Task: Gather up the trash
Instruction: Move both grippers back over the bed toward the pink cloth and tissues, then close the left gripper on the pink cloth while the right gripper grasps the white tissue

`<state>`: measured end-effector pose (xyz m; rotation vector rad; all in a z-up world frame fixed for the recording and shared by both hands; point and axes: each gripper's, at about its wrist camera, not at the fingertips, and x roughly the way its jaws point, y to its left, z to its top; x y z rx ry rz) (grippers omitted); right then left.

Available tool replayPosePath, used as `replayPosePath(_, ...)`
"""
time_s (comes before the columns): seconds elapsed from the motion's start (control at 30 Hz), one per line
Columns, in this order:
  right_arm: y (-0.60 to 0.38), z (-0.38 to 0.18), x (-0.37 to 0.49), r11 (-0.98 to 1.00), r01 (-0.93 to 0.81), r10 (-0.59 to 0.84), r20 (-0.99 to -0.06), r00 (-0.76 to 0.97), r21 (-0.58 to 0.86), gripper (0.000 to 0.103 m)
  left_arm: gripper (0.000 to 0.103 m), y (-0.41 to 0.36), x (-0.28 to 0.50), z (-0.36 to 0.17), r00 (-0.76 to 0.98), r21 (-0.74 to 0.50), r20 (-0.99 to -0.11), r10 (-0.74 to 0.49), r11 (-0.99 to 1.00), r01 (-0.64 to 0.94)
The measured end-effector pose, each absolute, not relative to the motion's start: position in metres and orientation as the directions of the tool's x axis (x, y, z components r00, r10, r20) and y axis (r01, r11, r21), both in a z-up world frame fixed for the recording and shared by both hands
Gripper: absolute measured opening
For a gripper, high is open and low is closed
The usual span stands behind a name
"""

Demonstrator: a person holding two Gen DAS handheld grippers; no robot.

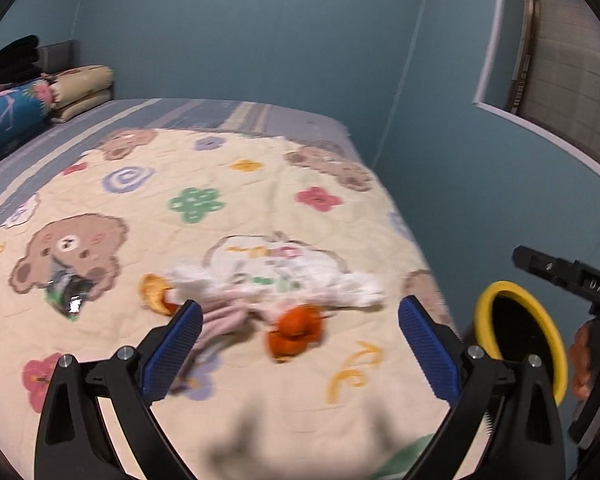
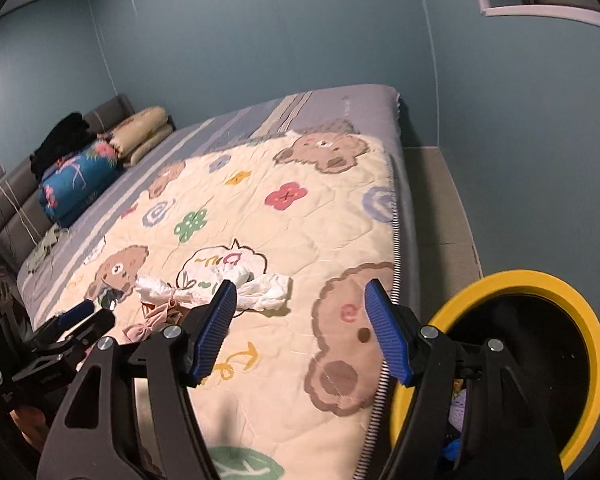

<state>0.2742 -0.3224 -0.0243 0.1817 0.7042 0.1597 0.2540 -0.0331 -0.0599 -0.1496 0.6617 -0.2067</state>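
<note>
Both grippers' jaws wide, empty; possibly "DAS" on right gripper (image 1: 572,280); left gripper (image 1: 300,344) over tissues (image 1: 356,286).

bed (image 2: 340,104) with grey-blue striped sheet | cream quilt (image 2: 300,236) printed with bears and flowers, spread over the bed's near part | folded cream bedding (image 2: 142,132) at 10 o'clock beside blue floral bundle (image 2: 76,184) | black clothing (image 2: 60,140) on grey headboard (image 2: 16,196) | teal wall (image 2: 260,40) at 12 o'clock

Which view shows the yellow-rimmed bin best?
The right wrist view: the yellow-rimmed bin sits large beside the bed's edge, its rim mostly visible and its dark inside open. The left wrist view catches only part of the bin, behind a finger.
</note>
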Motion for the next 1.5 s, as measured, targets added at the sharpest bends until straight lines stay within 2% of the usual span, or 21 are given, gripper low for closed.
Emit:
replayPosePath(0.23, -0.291, -0.048, 0.314, 0.978, -0.105, 0.199, -0.677, 0.709, 0.178, 0.064, 0.095, 0.013, 0.266, -0.084, 0.757, -0.177, -0.635, -0.155, 0.983, 0.053)
replayPosePath(0.47, -0.264, -0.086, 0.356, 0.984, -0.109, 0.178, -0.743, 0.646, 0.141, 0.064, 0.095, 0.035, 0.279, -0.109, 0.729, -0.164, -0.673, -0.122, 0.986, 0.014)
replayPosePath(0.87, -0.238, -0.150, 0.408, 0.989, -0.118, 0.143, -0.817, 0.559, 0.092, 0.063, 0.095, 0.044, 0.305, -0.147, 0.672, -0.192, -0.728, -0.133, 0.981, -0.014)
replayPosePath(1.23, -0.225, -0.170, 0.415, 0.989, -0.142, 0.117, -0.819, 0.562, 0.044, 0.063, 0.094, 0.044, 0.318, -0.173, 0.627, -0.223, -0.756, -0.187, 0.975, 0.022)
replayPosePath(1.33, -0.227, -0.174, 0.417, 0.990, -0.138, 0.109, -0.829, 0.549, 0.039, 0.062, 0.084, 0.039, 0.321, -0.179, 0.603, -0.231, -0.771, -0.204, 0.972, 0.034)
replayPosePath(1.4, -0.226, -0.174, 0.417, 0.989, -0.140, 0.108, -0.829, 0.549, 0.036, 0.061, 0.073, 0.037, 0.322, -0.183, 0.593, -0.230, -0.778, -0.206, 0.973, 0.036)
replayPosePath(1.43, -0.225, -0.174, 0.417, 0.989, -0.143, 0.105, -0.827, 0.552, 0.030, 0.058, 0.069, 0.036, 0.323, -0.184, 0.591, -0.227, -0.780, -0.205, 0.973, 0.038)
replayPosePath(1.5, -0.222, -0.174, 0.416, 0.987, -0.154, 0.117, -0.826, 0.552, 0.037, 0.048, 0.048, 0.036, 0.324, -0.185, 0.588, -0.231, -0.781, -0.210, 0.972, 0.041)
